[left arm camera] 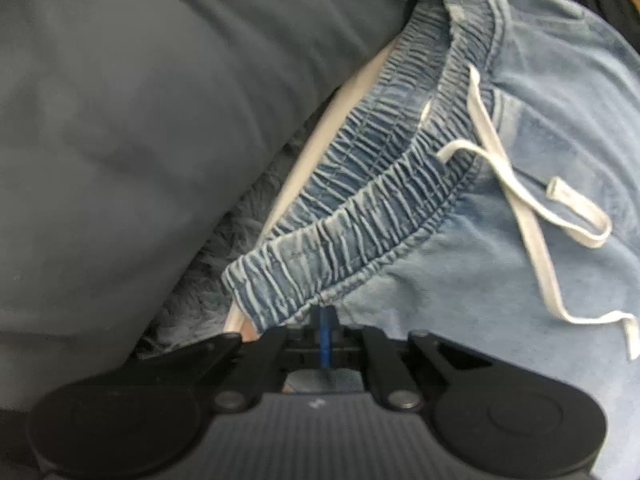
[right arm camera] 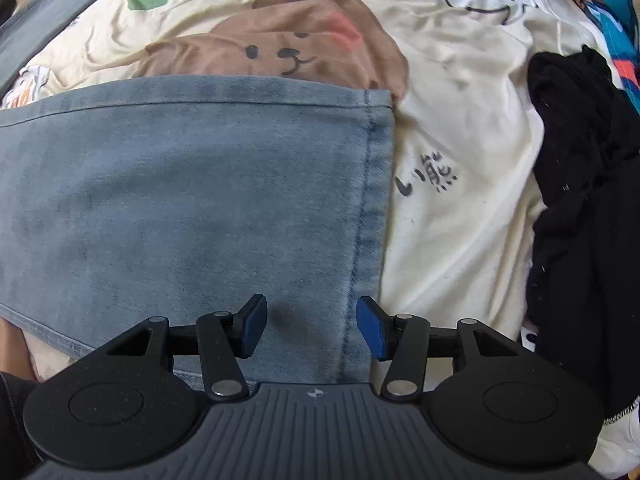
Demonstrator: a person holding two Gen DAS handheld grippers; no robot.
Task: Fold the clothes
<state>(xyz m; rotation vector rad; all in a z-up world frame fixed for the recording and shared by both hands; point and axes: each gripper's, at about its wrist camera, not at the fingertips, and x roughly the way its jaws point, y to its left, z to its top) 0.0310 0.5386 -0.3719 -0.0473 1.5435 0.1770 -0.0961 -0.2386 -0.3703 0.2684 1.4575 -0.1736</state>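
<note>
Light blue denim pants (left arm camera: 500,260) lie on the bed, their gathered elastic waistband (left arm camera: 360,208) running diagonally and a white drawstring (left arm camera: 532,216) loose across the front. My left gripper (left arm camera: 326,320) is shut, its blue pads pinched together on the cloth at the waistband's lower seam, close to the corner. In the right wrist view a pant leg (right arm camera: 180,200) lies flat, its stitched hem (right arm camera: 372,200) running down the middle. My right gripper (right arm camera: 312,328) stands open just above the leg beside that hem, with nothing clamped between its pads.
A big grey cushion or duvet (left arm camera: 140,120) crowds the left of the waistband, with a fuzzy grey blanket (left arm camera: 208,280) under it. The cream bear-print sheet (right arm camera: 460,140) covers the bed. A black garment (right arm camera: 580,220) is heaped at the right.
</note>
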